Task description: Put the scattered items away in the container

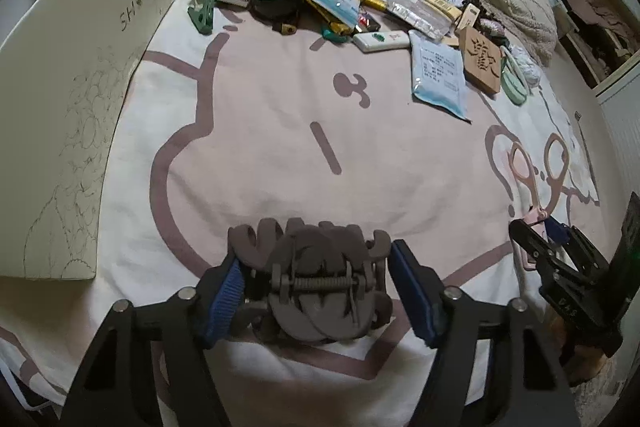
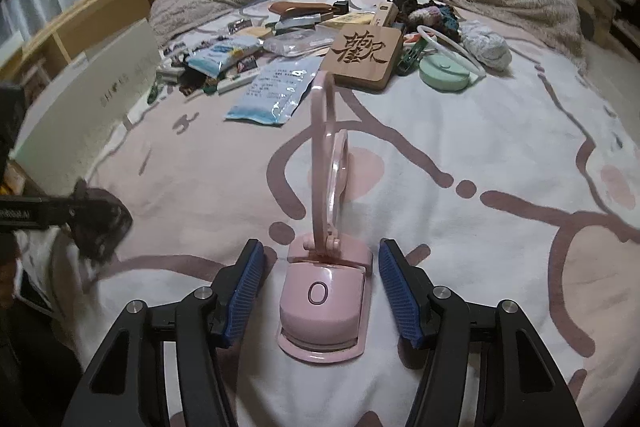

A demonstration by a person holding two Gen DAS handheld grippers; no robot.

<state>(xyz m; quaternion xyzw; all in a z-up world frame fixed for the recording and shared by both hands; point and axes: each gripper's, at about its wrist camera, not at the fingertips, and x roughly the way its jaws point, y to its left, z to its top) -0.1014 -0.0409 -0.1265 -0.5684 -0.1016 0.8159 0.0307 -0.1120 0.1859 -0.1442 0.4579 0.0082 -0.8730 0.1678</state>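
One container shows, the white shoe box [image 1: 80, 99], standing at the left edge of the printed bedsheet [image 1: 280, 147]; its inside is hidden. The scattered pile [image 1: 340, 11] lies beyond the box, and bare sheet stretches between them and the grippers. The left gripper [image 1: 316, 291] is half open around a brown hair claw [image 1: 316, 291]; whether both pads press on it I cannot tell. The right gripper [image 2: 320, 291] stands half open beside a pink clip lamp [image 2: 322, 301], pads not touching.

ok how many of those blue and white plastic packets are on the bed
2. one packet lies flat beside the wooden plaque, the other sits on the clutter pile behind it. more could be buried in that pile
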